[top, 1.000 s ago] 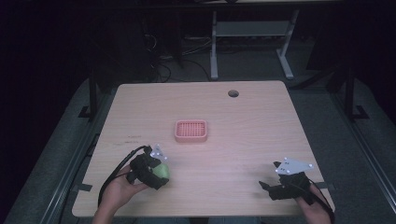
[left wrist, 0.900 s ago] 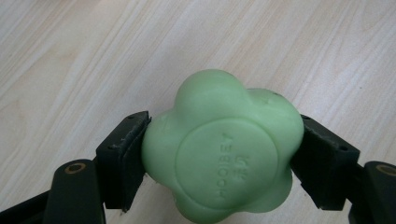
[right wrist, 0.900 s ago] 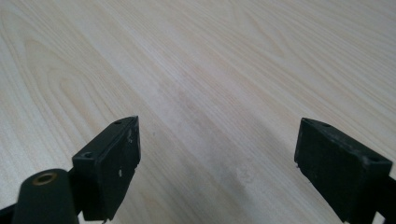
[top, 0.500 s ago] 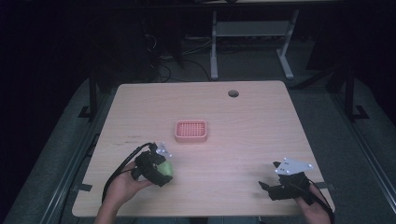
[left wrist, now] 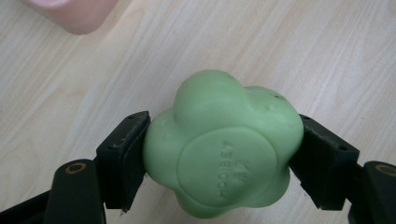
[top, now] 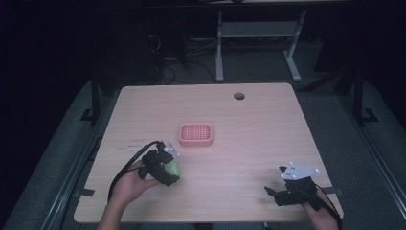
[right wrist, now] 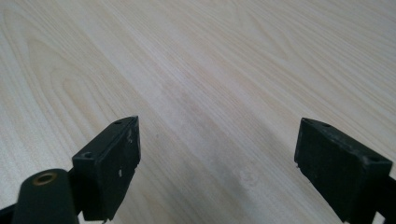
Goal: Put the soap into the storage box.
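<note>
The left gripper is clamped on a green flower-shaped soap bar, both jaws pressed against its sides, at the near left of the wooden table. A pink slatted soap tray sits just beyond it. At the near right, the right gripper has its jaws spread wide, nothing between them.
</note>
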Demonstrator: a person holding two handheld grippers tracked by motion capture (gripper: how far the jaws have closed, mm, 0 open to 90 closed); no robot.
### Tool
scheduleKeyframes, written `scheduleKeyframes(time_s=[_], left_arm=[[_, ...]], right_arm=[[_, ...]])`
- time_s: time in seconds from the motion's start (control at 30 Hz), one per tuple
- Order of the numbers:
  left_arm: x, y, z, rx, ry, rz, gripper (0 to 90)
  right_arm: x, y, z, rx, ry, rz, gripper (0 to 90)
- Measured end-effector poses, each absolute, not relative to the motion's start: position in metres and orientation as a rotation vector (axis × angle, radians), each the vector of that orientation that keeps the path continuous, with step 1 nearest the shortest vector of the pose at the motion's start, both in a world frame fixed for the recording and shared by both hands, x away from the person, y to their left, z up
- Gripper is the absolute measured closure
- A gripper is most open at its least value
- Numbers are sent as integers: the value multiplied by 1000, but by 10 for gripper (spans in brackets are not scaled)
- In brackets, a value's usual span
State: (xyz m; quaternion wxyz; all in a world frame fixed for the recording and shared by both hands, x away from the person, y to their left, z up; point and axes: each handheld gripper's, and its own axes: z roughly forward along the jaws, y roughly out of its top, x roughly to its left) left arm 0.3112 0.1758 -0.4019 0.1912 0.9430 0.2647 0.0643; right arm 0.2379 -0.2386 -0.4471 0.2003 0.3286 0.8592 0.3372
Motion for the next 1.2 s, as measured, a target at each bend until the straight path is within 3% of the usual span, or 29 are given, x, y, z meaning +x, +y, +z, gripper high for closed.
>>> scheduleKeyframes(time_s=[1.2], left_arm=[[347, 153, -393, 2695, 744, 113, 262]], right_arm=[[236, -237, -447, 946, 2382, 965, 139]])
